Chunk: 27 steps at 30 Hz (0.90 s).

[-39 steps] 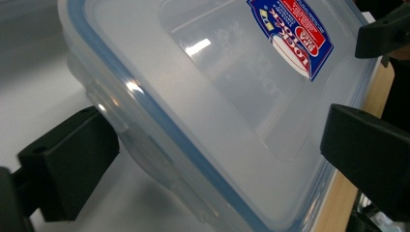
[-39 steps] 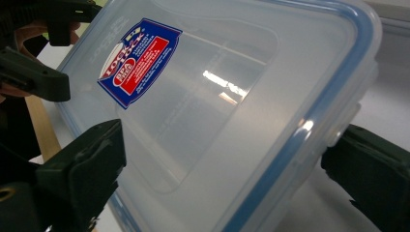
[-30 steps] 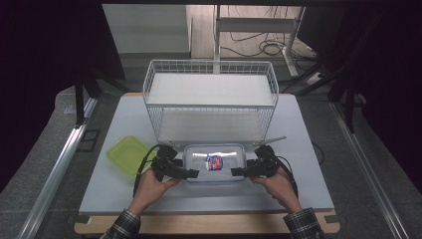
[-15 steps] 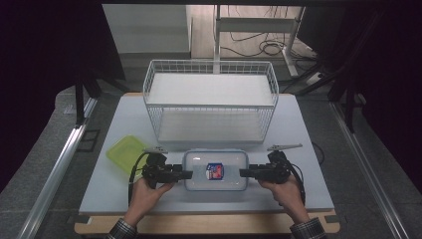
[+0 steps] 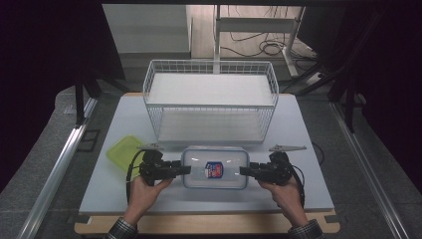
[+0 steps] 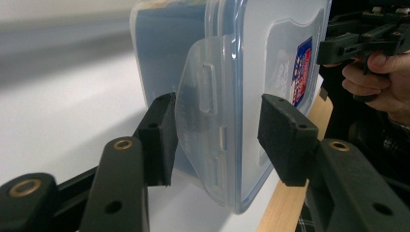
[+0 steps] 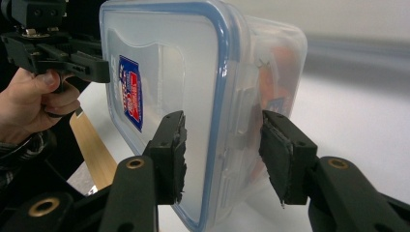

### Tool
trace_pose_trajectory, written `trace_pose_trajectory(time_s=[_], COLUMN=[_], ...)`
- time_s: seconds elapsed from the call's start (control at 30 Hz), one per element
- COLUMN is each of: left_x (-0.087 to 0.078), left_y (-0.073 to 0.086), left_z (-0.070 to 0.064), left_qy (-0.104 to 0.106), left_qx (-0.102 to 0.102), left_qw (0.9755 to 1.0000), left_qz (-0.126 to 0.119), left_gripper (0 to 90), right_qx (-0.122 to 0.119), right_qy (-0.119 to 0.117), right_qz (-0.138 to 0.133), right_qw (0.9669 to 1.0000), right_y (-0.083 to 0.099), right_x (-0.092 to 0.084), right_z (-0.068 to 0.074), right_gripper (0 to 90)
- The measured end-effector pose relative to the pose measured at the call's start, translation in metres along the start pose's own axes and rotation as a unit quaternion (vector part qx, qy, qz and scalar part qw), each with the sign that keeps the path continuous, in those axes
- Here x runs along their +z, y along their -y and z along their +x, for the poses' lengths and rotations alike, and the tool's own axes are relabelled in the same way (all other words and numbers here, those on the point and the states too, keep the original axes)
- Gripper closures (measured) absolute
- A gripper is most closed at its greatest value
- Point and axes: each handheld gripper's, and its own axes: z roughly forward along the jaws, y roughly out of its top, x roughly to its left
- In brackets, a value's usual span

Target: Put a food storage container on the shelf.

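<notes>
A clear plastic food container (image 5: 215, 167) with a blue-rimmed snap lid and a red and blue sticker lies near the table's front edge. My left gripper (image 5: 186, 170) grips its left end and my right gripper (image 5: 244, 171) its right end. In the left gripper view the two pads (image 6: 162, 135) clamp the container (image 6: 251, 58) beside its latch flap, one on the base and one on the lid. The right gripper view shows its pads (image 7: 174, 154) pressing lid and base of the container (image 7: 183, 63). Both pairs of jaws have just been closing on it.
A white wire basket (image 5: 211, 99) stands just behind the container, open at the top. A flat green lid (image 5: 123, 149) lies to the left, behind my left hand. The grey table top (image 5: 308, 129) ends in a wooden front edge (image 5: 199, 225).
Both sets of jaws have closed onto the container's ends. The container and both hands have shifted away from the basket towards the front edge.
</notes>
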Motion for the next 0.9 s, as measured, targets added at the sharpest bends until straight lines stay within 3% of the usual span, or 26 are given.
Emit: trace_pose_trajectory(time_s=[0.3, 0.9], left_x=[-0.012, -0.034], left_y=[-0.018, -0.066], left_z=[-0.009, -0.020], left_qy=[-0.014, -0.023], left_qx=[0.020, 0.048], left_qw=[0.9996, 0.9981], left_qz=[-0.009, -0.032], left_gripper=[49.9, 49.9], right_qx=[-0.012, -0.037], right_qy=[-0.004, 0.002], right_qz=[-0.019, -0.051], right_qw=[0.9997, 0.9980], right_y=[-0.014, -0.064], right_x=[-0.005, -0.019], right_z=[0.007, 0.020], right_gripper=[52.8, 52.5])
